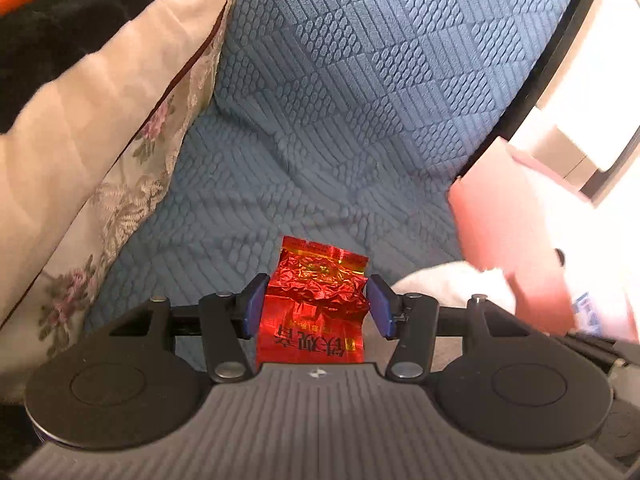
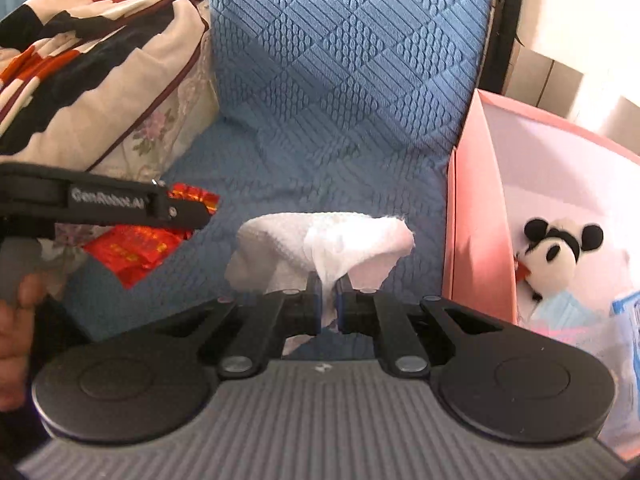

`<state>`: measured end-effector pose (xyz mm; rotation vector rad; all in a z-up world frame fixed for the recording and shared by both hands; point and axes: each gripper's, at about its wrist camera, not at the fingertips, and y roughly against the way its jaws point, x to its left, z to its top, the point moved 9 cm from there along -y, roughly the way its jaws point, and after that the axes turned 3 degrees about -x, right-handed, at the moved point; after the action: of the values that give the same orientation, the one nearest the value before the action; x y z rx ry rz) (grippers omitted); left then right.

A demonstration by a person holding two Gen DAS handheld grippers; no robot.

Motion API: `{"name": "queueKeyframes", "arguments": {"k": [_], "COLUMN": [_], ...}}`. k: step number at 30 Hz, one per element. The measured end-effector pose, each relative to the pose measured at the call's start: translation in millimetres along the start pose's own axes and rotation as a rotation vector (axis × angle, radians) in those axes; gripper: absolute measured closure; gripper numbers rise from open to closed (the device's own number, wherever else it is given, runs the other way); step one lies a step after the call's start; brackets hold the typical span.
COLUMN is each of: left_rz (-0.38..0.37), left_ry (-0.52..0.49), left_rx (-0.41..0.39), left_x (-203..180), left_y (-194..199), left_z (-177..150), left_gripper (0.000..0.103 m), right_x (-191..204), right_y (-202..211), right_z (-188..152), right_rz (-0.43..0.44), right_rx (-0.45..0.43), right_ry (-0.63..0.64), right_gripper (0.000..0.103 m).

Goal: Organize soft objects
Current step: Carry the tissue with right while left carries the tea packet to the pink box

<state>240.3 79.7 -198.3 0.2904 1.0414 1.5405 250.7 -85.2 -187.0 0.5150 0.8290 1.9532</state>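
My left gripper (image 1: 316, 306) is shut on a crinkled red foil packet (image 1: 316, 300) with gold print, its blue pads pressing both sides, held above the blue quilted sofa (image 1: 340, 100). In the right wrist view that same red packet (image 2: 136, 248) shows at the left under the left gripper's black body. My right gripper (image 2: 329, 300) is shut on a white cloth (image 2: 320, 246), which bunches and fans out above the fingertips. A pink box (image 2: 476, 216) stands at the right, with a panda plush (image 2: 560, 256) lying inside it.
A floral cushion (image 1: 120, 184) and a dark, red and white blanket (image 2: 80, 40) pile up at the left of the sofa. The pink box (image 1: 520, 248) also holds light blue items (image 2: 560, 312). A hand (image 2: 16, 320) grips the left tool.
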Motion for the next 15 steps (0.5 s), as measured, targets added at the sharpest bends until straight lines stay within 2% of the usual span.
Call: {"name": "queueKeyframes", "arguments": {"k": [9,15], "left_rz": [-0.036,-0.049], "left_ry": [-0.032,-0.024], "left_rx": [-0.016,-0.039], "left_x": [-18.5,-32.6], "left_y": [26.6,42.6], "left_z": [-1.3,9.0], "left_gripper": [0.044,0.044], "right_x": [-14.8,-22.0], "right_y": [28.4,51.4], "right_z": [-5.4,5.1], "right_rz": [-0.022,-0.023], "right_rx": [-0.014,-0.054], "right_ry": [-0.045,-0.072], "right_gripper": [0.092,0.092]}}
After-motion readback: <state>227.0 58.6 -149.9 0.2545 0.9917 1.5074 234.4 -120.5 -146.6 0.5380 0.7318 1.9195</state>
